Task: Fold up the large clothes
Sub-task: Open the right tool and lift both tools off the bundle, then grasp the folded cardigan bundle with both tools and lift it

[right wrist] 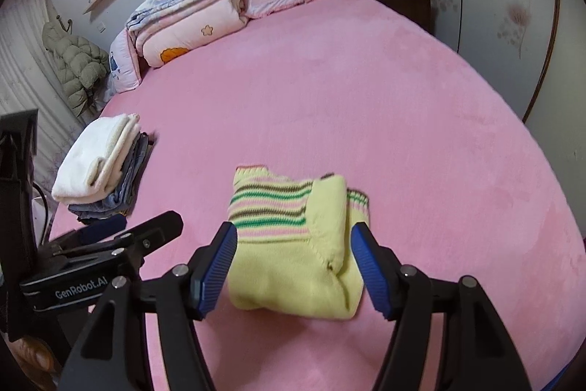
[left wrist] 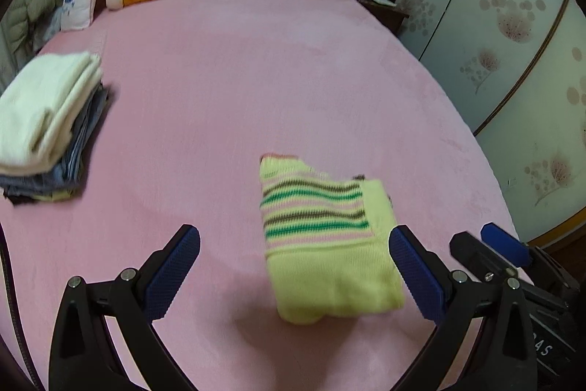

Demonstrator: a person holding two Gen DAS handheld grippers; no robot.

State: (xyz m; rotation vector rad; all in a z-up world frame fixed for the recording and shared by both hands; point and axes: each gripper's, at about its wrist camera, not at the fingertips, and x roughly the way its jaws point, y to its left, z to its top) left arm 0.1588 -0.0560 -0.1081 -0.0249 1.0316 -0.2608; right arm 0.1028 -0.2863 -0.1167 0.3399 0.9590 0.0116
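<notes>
Left tongs hang apart, empty, above the folded sweater at five o'clock on the bed. Right tongs gape too, straddling it untouched; a careless brush could undo the fold.

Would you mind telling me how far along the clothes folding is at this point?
Done: the striped yellow sweater lies folded into a compact bundle on the pink bed, and a stack of folded clothes sits off to its left. In hand: nothing; the left hand-held gripper and right hand-held gripper are both open above the sweater. Left: probably moving the sweater onto the stack.
</notes>
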